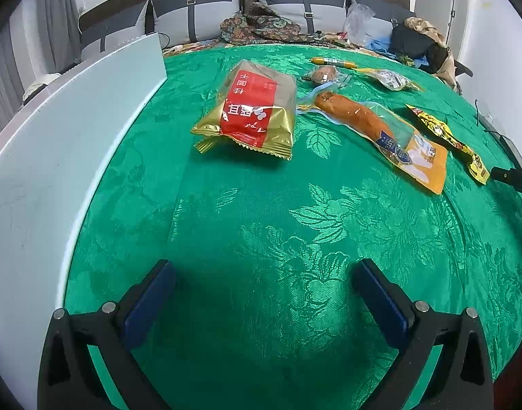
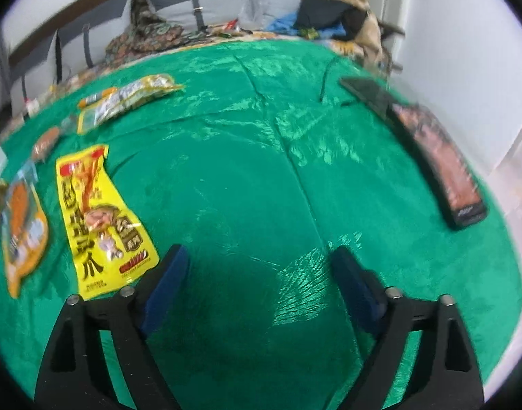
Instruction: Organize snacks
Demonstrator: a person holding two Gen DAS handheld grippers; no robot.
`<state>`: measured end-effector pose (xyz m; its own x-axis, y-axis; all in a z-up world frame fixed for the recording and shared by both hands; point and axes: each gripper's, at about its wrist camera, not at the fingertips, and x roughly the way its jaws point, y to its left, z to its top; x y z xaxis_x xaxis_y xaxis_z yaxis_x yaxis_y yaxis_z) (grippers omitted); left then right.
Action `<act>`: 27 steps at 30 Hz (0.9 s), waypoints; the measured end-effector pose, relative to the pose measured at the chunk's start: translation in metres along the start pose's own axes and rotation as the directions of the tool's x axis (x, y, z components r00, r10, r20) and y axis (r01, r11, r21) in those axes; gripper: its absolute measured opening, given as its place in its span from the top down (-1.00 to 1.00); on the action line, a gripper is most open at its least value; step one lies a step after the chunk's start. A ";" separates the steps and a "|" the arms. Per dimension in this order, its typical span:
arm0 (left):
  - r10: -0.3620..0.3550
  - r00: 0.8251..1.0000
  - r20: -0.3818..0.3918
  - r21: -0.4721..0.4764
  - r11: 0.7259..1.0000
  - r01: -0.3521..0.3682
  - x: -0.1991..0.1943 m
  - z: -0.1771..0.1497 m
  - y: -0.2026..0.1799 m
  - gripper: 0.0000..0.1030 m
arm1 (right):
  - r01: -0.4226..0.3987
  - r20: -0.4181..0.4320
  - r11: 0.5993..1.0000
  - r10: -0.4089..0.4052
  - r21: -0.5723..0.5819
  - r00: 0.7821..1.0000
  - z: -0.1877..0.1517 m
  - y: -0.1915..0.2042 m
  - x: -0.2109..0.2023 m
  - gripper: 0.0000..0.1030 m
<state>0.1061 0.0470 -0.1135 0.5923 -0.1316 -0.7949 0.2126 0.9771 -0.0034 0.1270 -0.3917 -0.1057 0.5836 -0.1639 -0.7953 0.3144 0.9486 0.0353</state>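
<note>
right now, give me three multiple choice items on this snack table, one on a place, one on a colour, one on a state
1. Where does the white box stand in the left wrist view?
A. left of the red and gold pack
B. right of the yellow pack
C. on the sofa

2. What colour is the cloth?
A. blue
B. green
C. white

3. How does the left tool stand?
A. shut on the sausage pack
B. shut on nothing
C. open, with nothing between its fingers

Key: 1 A, the box runs along the left edge, with the red and gold pack to its right. 2 B, the cloth is green with a leaf pattern. 3 C, only cloth shows between the spread fingers, and the sausage pack lies farther off.
</note>
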 end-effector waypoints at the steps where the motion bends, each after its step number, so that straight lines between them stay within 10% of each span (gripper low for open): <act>1: 0.001 1.000 0.001 0.000 1.000 -0.001 0.000 0.000 0.000 -1.00 | 0.018 -0.001 1.000 -0.018 -0.011 1.000 0.000 0.003 0.000 -0.77; 27: 0.008 1.000 -0.014 -0.018 1.000 -0.008 -0.001 -0.001 -0.002 -1.00 | 0.018 -0.002 1.000 -0.018 -0.010 1.000 0.000 0.005 0.000 -0.80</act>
<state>0.1044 0.0450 -0.1130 0.5833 -0.1217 -0.8031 0.1942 0.9809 -0.0076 0.1284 -0.3872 -0.1062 0.5765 -0.1803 -0.7970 0.3170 0.9483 0.0147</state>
